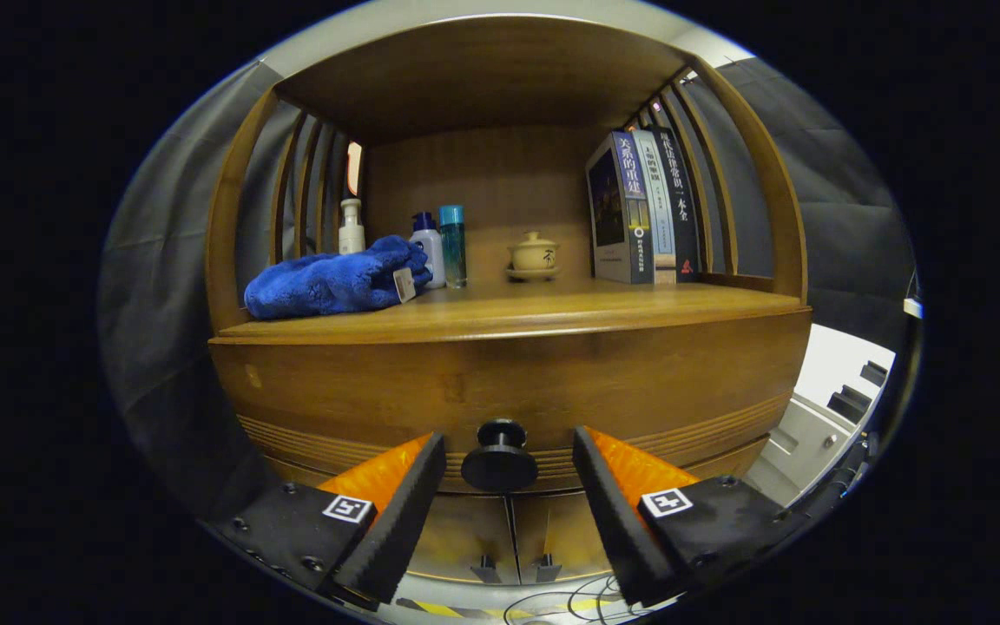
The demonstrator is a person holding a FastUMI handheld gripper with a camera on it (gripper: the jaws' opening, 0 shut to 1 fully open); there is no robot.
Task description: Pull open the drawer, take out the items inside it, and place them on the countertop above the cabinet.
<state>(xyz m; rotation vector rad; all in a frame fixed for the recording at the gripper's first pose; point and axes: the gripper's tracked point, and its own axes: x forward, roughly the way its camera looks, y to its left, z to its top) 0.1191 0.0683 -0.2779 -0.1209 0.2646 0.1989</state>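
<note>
Jaws (509,456) spread wide — drawer knob (500,457) between them, untouched.

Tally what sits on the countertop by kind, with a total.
Bottles: 3
Books: 3
Blue cloth: 1
Lidded cup: 1
Total: 8
The gripper is open, with the drawer knob between its fingers.

hand-held gripper (509,451) open w/ drawer knob (500,457) btwn fingers, blue towel (335,279) on countertop (509,314) above
</note>
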